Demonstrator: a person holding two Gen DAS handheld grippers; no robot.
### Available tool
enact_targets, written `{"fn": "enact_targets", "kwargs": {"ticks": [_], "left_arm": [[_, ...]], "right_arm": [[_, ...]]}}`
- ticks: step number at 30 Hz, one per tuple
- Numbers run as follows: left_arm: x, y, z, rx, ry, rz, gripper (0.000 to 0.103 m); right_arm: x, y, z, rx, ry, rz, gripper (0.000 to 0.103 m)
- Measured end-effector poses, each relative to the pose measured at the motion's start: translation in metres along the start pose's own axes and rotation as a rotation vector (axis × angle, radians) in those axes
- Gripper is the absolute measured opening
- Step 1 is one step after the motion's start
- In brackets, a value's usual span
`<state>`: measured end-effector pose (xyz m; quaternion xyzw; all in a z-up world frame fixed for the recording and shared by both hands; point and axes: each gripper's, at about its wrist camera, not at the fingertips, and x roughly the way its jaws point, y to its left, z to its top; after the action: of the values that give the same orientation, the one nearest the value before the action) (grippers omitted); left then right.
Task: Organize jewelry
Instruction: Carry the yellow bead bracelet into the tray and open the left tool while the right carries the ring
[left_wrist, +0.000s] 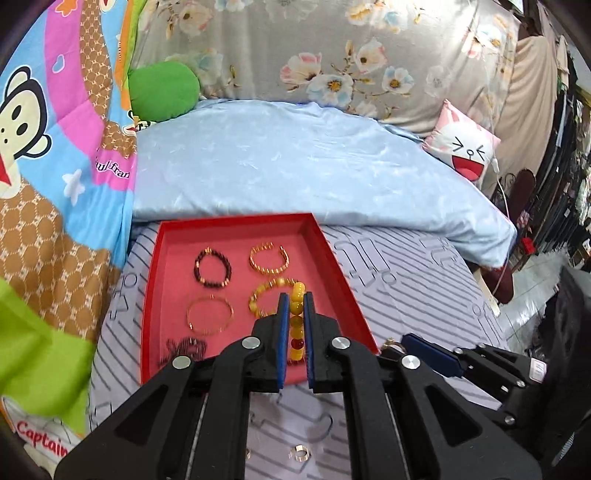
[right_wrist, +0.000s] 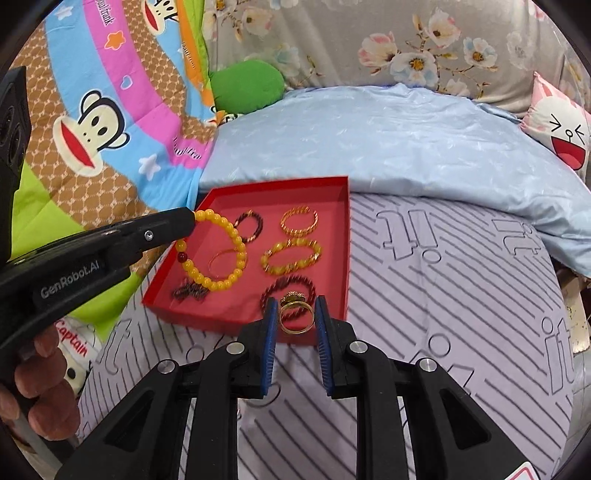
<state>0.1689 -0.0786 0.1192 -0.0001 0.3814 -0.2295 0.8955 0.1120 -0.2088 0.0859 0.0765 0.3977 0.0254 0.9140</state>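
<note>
Several bracelets already in red tray (right_wrist: 343, 236). Left gripper (left_wrist: 295, 295) pinches yellow bead bracelet (right_wrist: 218, 254) above tray; right gripper (right_wrist: 295, 310) clamps gold ring (right_wrist: 295, 317) at tray's near edge (both unplaced). Small ring (left_wrist: 298, 453) on sheet short of tray.

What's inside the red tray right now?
In the red tray: dark beaded bracelet, gold cuff, amber bracelet, thin gold bangle, twisted dark bracelet, dark bead pile. The held yellow bracelet partly covers some.
</note>
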Motion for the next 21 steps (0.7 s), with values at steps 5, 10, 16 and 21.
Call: {"fn": "enact_targets", "kwargs": {"ticks": [5,10,16,21], "left_arm": [[0.042,0.027,-0.007,-0.068,0.079,0.012,0.007],[0.077,0.048,-0.036,-0.085,0.167,0.064,0.007],[0.091,0.062,-0.059,-0.059,0.214,0.139,0.007],[0.091,0.07,-0.063,-0.066,0.213,0.156,0.007]], "right_arm": [[0.017,-0.006,0.007,0.005,0.017,-0.004,0.019],[0.035,-0.005,0.006,0.009,0.048,0.006,0.019],[0.057,0.003,0.013,-0.005,0.072,0.02,0.019],[0.077,0.014,0.018,-0.037,0.096,0.027,0.019]]}}
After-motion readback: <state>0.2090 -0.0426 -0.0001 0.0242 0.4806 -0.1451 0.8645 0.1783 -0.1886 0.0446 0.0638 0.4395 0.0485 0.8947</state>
